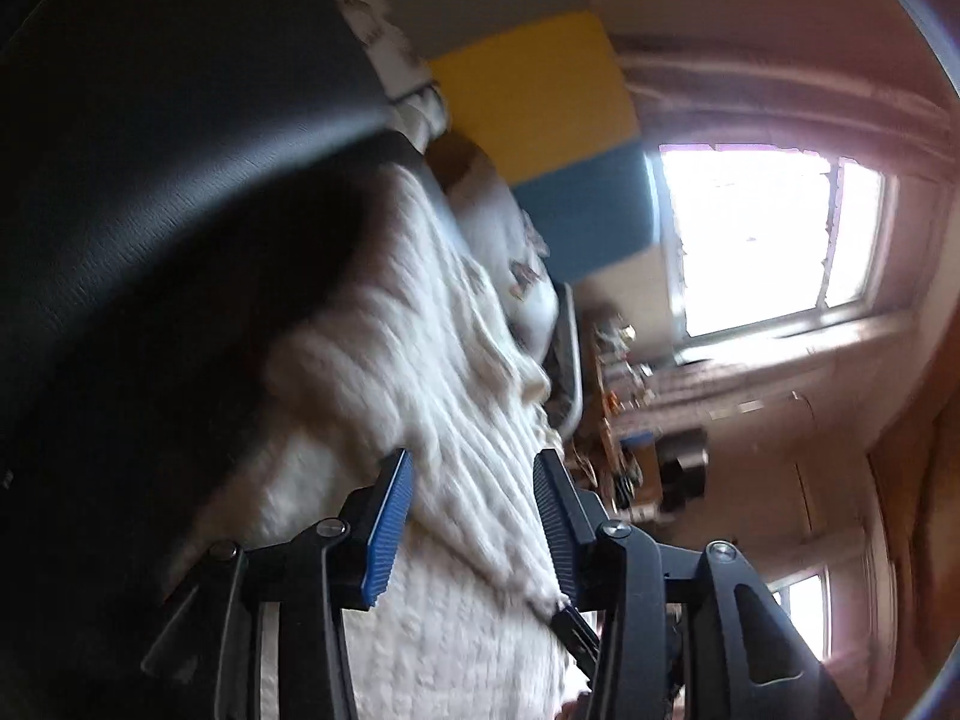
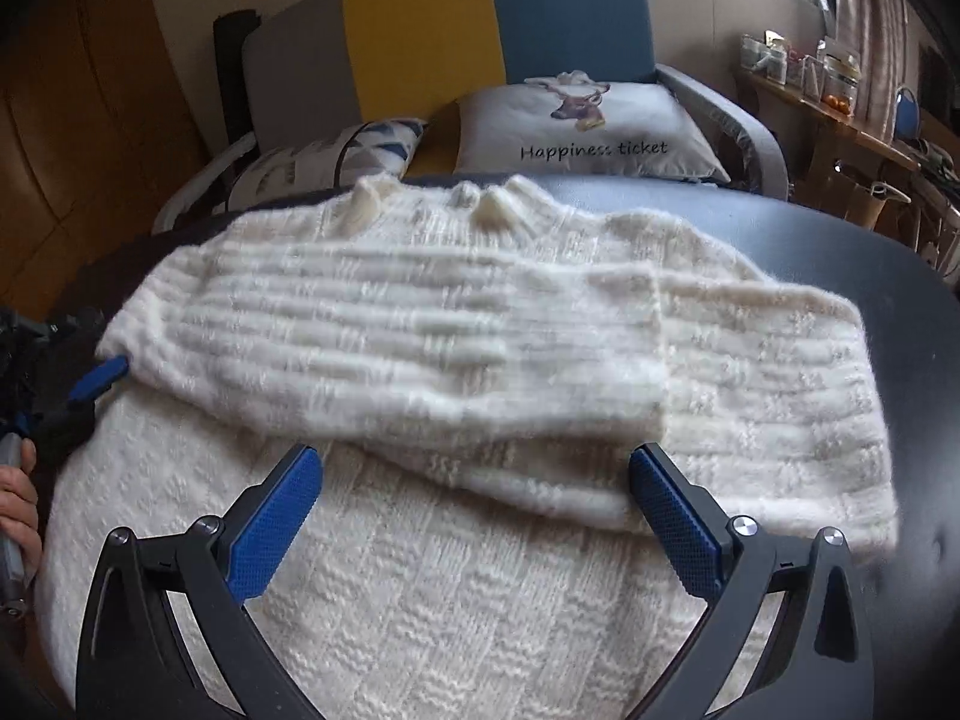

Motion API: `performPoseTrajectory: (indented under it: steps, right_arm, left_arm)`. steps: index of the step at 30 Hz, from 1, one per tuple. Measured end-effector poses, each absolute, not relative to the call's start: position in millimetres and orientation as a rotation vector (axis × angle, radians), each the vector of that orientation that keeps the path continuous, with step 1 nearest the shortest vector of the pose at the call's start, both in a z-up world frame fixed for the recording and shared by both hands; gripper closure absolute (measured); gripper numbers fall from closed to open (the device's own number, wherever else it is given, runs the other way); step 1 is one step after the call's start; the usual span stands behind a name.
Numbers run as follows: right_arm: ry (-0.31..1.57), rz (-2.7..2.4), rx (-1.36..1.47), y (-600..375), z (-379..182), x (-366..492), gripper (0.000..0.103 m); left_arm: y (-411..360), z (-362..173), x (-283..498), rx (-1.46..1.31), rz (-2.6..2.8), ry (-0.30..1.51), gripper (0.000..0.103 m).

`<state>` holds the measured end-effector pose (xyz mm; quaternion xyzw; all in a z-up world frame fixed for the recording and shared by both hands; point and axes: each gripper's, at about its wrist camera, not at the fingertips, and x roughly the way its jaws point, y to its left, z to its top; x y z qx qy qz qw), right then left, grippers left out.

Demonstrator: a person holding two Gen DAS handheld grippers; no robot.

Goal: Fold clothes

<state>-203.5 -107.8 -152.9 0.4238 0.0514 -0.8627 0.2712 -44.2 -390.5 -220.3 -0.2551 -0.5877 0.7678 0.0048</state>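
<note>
A white chunky-knit sweater lies spread on a dark round table, collar at the far side. One sleeve is folded across the chest, its cuff ending right of centre. My right gripper hovers open just above the sweater's lower body, and nothing is between its blue pads. My left gripper sits at the sweater's left edge by the folded shoulder. In the left wrist view, tilted and blurred, the left gripper is open with a ridge of the sweater lying between its fingers. The table fills the left of that view.
Behind the table stands an armchair with a yellow and blue back. It holds a deer-print cushion and a patterned cushion. A cluttered wooden shelf lines the right wall. A person's hand holds the left gripper's handle.
</note>
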Motion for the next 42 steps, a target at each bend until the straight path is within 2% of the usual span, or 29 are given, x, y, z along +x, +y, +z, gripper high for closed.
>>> performPoseTrajectory:
  steps: [8, 14, 19, 21, 23, 25, 29, 31, 34, 36, 38, 42]
  right_arm:
    - [0.074, -2.401, 1.124, -99, -140, -227, 0.000]
    - [0.048, -2.403, 1.147, -90, -145, -226, 0.000]
    - [0.048, -2.409, 1.137, -91, -144, -225, 0.000]
    - [0.055, -2.421, 1.120, -93, -140, -229, 0.000]
    - [0.095, -2.442, 1.111, -96, -140, -236, 0.000]
    - [0.146, -2.459, 1.134, -99, -143, -244, 0.000]
    - [0.306, -2.480, 1.219, -102, -167, -255, 0.000]
    - [0.195, -2.454, 1.236, -90, -172, -263, 0.000]
    - [0.198, -2.449, 1.242, -88, -169, -267, 0.000]
    - [0.194, -2.442, 1.239, -86, -165, -266, 0.000]
    - [0.171, -2.455, 1.210, -80, -156, -262, 0.000]
    - [0.109, -2.408, 1.141, -73, -139, -250, 0.000]
  left_arm:
    - [-392, -224, -38, -0.729, 2.368, -2.049, 0.060]
    - [-388, -225, -24, -0.763, 2.437, -2.007, 0.060]
    - [-399, -220, -45, -0.853, 2.508, -1.986, 0.059]
    - [-401, -214, -57, -0.922, 2.596, -1.940, 0.067]
    - [-397, -202, -65, -0.985, 2.763, -1.800, 0.091]
    - [-390, -189, -70, -1.038, 2.946, -1.609, 0.096]
    - [-381, -193, -68, -1.141, 3.133, -1.380, 0.096]
    - [-380, -200, -64, -1.169, 3.159, -1.330, 0.096]
    - [-382, -192, -55, -1.154, 3.076, -1.335, 0.094]
    - [-383, -186, -49, -1.143, 3.022, -1.337, 0.085]
    - [-384, -180, -42, -1.130, 2.978, -1.331, 0.085]
    - [-378, -161, -26, -1.059, 3.040, -1.199, 0.085]
